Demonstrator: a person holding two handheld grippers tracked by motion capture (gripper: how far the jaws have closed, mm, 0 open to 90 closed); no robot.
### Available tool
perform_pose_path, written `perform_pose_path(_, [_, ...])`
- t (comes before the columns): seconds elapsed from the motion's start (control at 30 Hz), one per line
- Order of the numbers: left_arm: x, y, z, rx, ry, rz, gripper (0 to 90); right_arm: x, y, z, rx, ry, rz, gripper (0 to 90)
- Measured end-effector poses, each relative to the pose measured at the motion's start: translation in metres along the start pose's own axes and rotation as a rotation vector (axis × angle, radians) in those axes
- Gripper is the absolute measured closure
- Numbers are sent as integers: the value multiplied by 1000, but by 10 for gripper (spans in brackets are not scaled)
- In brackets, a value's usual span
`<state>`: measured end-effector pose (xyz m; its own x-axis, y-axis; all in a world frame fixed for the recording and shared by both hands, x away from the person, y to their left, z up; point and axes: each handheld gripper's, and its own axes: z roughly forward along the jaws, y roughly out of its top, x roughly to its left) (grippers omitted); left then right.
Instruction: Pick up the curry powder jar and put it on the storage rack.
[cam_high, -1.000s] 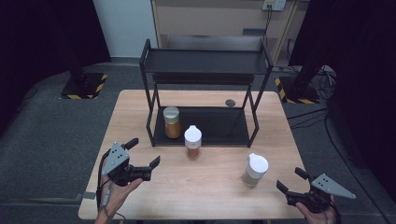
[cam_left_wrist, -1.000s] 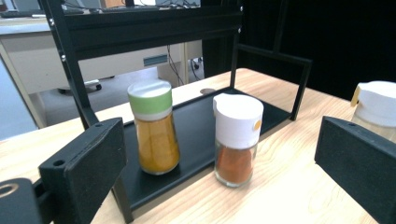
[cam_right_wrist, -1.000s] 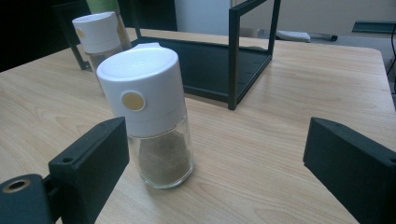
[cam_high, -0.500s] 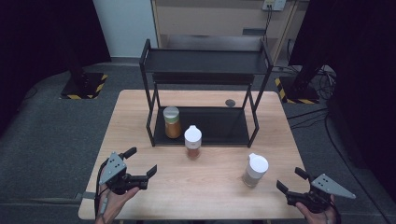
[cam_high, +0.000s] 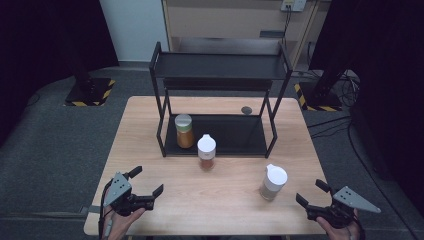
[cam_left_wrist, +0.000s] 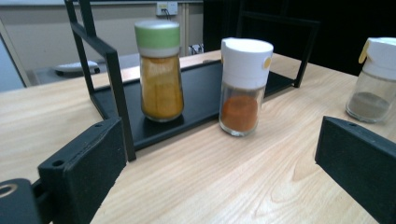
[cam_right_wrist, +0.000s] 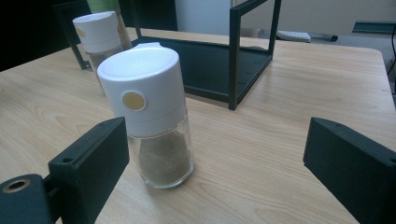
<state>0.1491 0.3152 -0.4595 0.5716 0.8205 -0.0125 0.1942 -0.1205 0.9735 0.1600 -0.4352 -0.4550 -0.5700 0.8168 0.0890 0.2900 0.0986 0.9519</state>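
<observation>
A black two-shelf rack (cam_high: 220, 67) stands at the back of the wooden table (cam_high: 140, 130). On its lower shelf is a green-lidded jar of yellow spice (cam_high: 184, 131) (cam_left_wrist: 159, 70). Just in front of the rack stands a white-capped jar of red-orange spice (cam_high: 206, 152) (cam_left_wrist: 243, 86). A white-capped jar of grey powder (cam_high: 273, 182) (cam_right_wrist: 152, 116) stands at the front right. My left gripper (cam_high: 147, 181) (cam_left_wrist: 222, 140) is low at the front left, open and empty, pointing at the two jars. My right gripper (cam_high: 311, 193) (cam_right_wrist: 217, 140) is open at the front right, a little short of the grey jar.
A small dark round disc (cam_high: 246, 110) lies on the table behind the rack. Bare wood stretches between the two grippers along the front edge. Grey floor, a cabinet (cam_high: 235, 20) and dark stands surround the table.
My left gripper has sunk toward the table's front-left edge, sliding down in the high view. The right gripper and the jars have kept still.
</observation>
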Motion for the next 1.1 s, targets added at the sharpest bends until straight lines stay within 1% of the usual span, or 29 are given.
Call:
perform_pose_path(0.17, [0, -7, -4, 4, -1, 4, 8, 0, 0, 0, 1, 1, -1, 76])
perform_pose_path(0.27, [1, -10, -6, 4, 2, -4, 8, 0, 0, 0, 0, 3, -1, 75])
perform_pose_path(0.4, [3, -15, -7, 1, 10, -9, 9, 0, 0, 0, 1, 4, -5, 75])
perform_pose_path(0.47, [3, -17, -6, 10, 25, -13, 9, 0, 0, 1, 2, 6, -6, 75])
perform_pose_path(0.63, [5, -21, -8, 11, 33, -24, 9, 0, 0, 0, 0, 8, -7, 65])
perform_pose_path(0.77, [6, -23, -8, 6, 32, -23, 10, 1, 1, 0, 5, 9, -9, 52])
perform_pose_path(0.83, [6, -24, -8, 5, 41, -13, 10, 2, 1, 0, 5, 8, -13, 47])
perform_pose_path(1.1, [7, -25, -8, 13, 59, -3, 6, 8, 4, -1, 12, -11, -35, 26])
